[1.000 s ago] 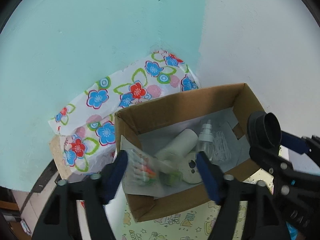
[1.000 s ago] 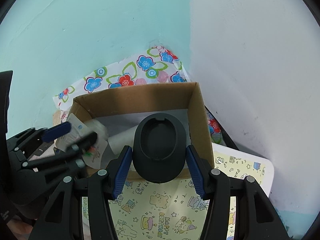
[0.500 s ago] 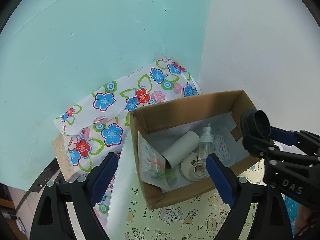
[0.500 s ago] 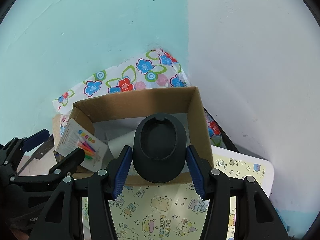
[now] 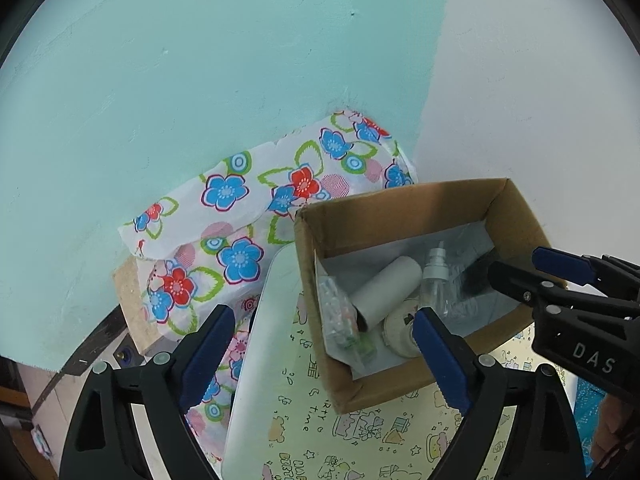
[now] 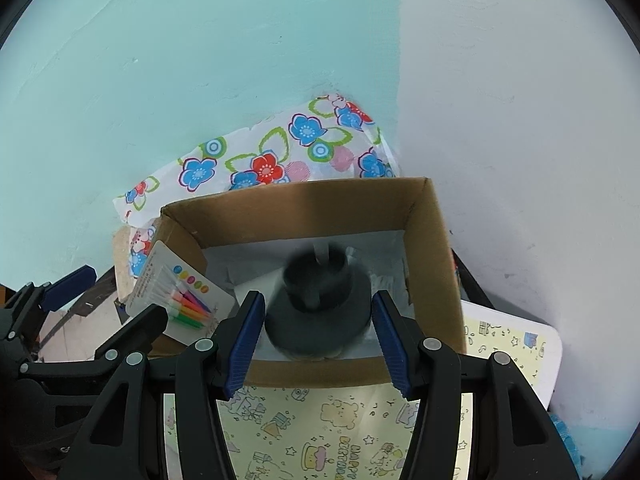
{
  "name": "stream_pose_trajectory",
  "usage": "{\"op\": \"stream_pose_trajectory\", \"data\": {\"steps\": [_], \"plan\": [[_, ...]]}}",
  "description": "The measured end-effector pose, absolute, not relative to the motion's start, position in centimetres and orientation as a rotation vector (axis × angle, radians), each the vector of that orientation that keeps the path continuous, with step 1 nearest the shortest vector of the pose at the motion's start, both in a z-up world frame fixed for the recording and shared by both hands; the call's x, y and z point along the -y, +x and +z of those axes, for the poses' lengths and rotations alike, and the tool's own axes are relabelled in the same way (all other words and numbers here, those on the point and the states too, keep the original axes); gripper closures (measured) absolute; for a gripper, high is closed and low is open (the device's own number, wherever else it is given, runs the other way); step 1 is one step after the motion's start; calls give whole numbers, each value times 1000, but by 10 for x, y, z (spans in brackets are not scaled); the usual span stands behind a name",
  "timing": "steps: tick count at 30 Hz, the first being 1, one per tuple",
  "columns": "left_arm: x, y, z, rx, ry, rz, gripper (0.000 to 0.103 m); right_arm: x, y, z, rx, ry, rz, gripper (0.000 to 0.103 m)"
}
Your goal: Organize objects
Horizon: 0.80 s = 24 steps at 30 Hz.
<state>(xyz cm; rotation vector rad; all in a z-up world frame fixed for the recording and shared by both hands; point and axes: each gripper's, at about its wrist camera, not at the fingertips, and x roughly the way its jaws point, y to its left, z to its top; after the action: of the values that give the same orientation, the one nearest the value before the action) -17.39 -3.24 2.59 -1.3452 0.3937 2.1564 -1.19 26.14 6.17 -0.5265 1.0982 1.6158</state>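
Cardboard box [image 6: 428, 240] in the wall corner, on a table [image 6: 548, 356] with cartoon-print covering. Inside: white tube [image 5: 386, 288], clear spray bottle [image 5: 434, 280], candle packet [image 6: 180, 292] leaning on the left wall, and a round item, partly hidden. Right gripper [image 6: 316, 328] angled down over the box; a blurred black cup-shaped object [image 6: 316, 304] lies between its pads, contact unclear. Left gripper [image 5: 320, 344] wide apart, empty, beside the box's left wall. Floral cloth [image 5: 240, 216] behind.

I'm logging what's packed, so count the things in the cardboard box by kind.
Card-backed pack of coloured sticks: 1
White cardboard tube: 1
Clear plastic spray bottle: 1
Round cream disc: 1
Black plastic funnel-shaped piece, blurred: 1
Total: 5
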Motion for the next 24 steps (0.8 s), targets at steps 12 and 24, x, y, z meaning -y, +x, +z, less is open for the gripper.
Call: {"op": "stream_pose_trajectory", "data": {"steps": [12, 24], "plan": [[27, -167, 22, -446, -1350, 2137, 9, -263, -27, 65, -970, -634, 1540, 18], [24, -166, 26, -411, -1383, 2108, 5, -250, -8, 69, -1033, -583, 1554, 18]]}}
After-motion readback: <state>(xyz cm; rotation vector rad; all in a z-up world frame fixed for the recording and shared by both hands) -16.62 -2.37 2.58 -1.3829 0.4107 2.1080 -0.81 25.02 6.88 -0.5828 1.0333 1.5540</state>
